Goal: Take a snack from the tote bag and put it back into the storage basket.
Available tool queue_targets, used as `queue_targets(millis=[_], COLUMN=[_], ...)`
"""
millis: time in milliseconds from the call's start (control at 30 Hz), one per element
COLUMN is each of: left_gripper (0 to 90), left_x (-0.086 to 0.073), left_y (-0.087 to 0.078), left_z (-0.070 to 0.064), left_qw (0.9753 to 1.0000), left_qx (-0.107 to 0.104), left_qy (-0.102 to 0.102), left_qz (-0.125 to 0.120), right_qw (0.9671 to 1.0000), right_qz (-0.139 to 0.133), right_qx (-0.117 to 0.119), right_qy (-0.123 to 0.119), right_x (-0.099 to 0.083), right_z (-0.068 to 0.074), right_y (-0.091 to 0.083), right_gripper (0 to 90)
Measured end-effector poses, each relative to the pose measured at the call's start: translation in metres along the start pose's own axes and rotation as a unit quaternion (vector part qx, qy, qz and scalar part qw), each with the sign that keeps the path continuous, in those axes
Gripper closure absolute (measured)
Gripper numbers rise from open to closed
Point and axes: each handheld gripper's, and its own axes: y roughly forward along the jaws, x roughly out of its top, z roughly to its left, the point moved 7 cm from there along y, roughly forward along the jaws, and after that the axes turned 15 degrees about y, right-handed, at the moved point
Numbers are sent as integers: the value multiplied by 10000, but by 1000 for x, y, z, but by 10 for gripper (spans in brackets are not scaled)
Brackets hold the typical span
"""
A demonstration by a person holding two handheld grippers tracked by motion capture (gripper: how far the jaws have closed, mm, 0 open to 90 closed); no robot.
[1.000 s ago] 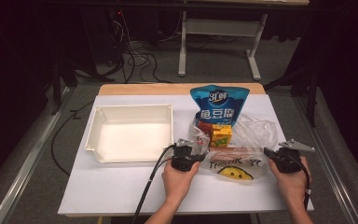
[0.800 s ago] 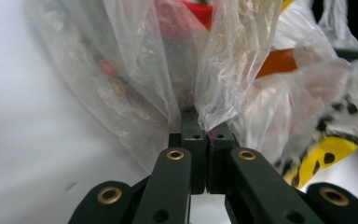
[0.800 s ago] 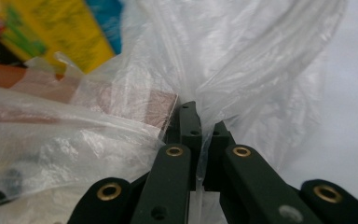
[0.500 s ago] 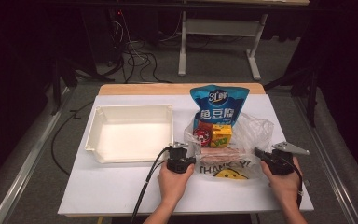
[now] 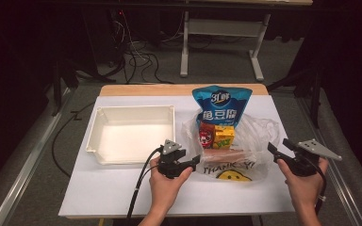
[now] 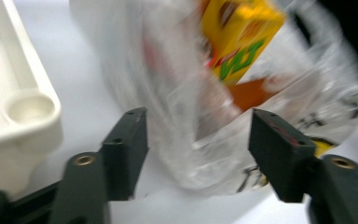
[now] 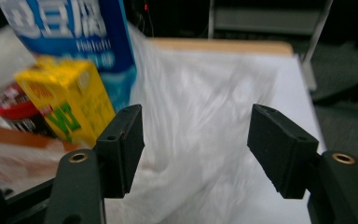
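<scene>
Clear plastic bag (image 5: 235, 150) lying on the white table (image 5: 122, 197), with both our grippers at its sides.

We see a yellow carton (image 5: 224, 137) and a red-lidded cup (image 5: 206, 135) inside the bag, and a blue snack pouch (image 5: 221, 106) standing at the bag's far side. Our left gripper (image 5: 193, 162) sits at the bag's left edge, jaws spread wide with the bag's bulge between them in the left gripper view, nothing clamped. Our right gripper (image 5: 275, 150) is at the bag's right edge, jaws also spread, gripping nothing. Left of the bag sits a white tray (image 5: 99, 141).
</scene>
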Motion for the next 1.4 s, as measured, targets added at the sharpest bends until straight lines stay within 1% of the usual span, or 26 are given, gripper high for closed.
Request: queue_targets(millis=[33,67,167,200,233,267,300,333,367,400,533,600,633,667,700,733,800,867,933,967,1000,1067,1167,1267,1300,1400], left_gripper=[335,330,327,321,319,312,310,310,309,309,306,335,335,459,564,688,873,892,896,896,896,896,897,896,896,892], left_x=[0,8,17,26,26,36,36,40,40,37,29,23,21,18,18,17,18,17,9,9,-3,-11,-28,-33,-33,-35], left_y=[0,-10,-13,-11,-11,-5,-5,5,5,19,38,46,49,52,52,52,48,45,45,45,50,55,66,67,67,63], left_z=[0,1,7,13,13,19,19,18,18,13,8,6,5,7,7,6,9,14,25,25,28,26,20,16,16,19], left_qw=[10000,9997,9993,9990,9990,9987,9987,9982,9982,9964,9945,9930,9933,9933,9933,9955,9971,9973,9954,9954,9938,9925,9890,9900,9900,9918], left_qx=[0,84,161,258,258,398,398,591,591,775,790,785,720,700,700,403,281,365,614,614,598,547,516,556,556,406], left_qy=[0,26,9,-20,-20,-87,-87,40,40,266,412,469,471,438,438,323,215,143,45,45,-65,-61,134,184,184,18], left_qz=[0,-218,-325,-352,-352,-314,-314,-103,-103,224,558,750,769,810,810,790,671,623,729,729,936,1090,1377,1285,1285,1215], right_qw=[9999,9997,9993,9989,9989,9981,9981,9970,9970,9955,9936,9902,9902,9890,9890,9884,9896,9915,9927,9927,9926,9925,9904,9858,9858,9818], right_qz=[-98,-247,-315,-55,-55,185,185,469,469,706,933,1196,1196,1244,1244,1240,1180,1080,1051,1051,1107,1119,1290,1624,1624,1854], right_qx=[20,37,200,458,458,561,561,440,440,357,132,-23,-23,-35,-35,-4,-10,6,-28,-28,-8,-40,-134,-246,-246,-364], right_qy=[-16,-43,-57,-41,-41,-192,-192,-421,-421,-522,-625,-726,-726,-801,-801,-873,-828,-720,-592,-592,-504,-482,-484,-353,-353,-183], right_x=[4,11,19,19,19,16,16,9,9,4,-4,-14,-14,-17,-17,-18,-17,-13,-7,-7,-3,-2,-1,-7,-7,-21], right_z=[1,3,10,20,20,32,32,42,42,50,54,53,53,51,51,47,41,34,27,27,22,20,14,0,0,-19], right_y=[-4,-10,-12,-2,-2,16,16,37,37,55,75,87,87,90,90,91,90,89,89,89,91,92,100,111,111,114], right_gripper=[367,370,405,415,415,407,407,388,388,387,416,517,517,638,638,806,900,900,900,900,900,900,900,900,900,900])
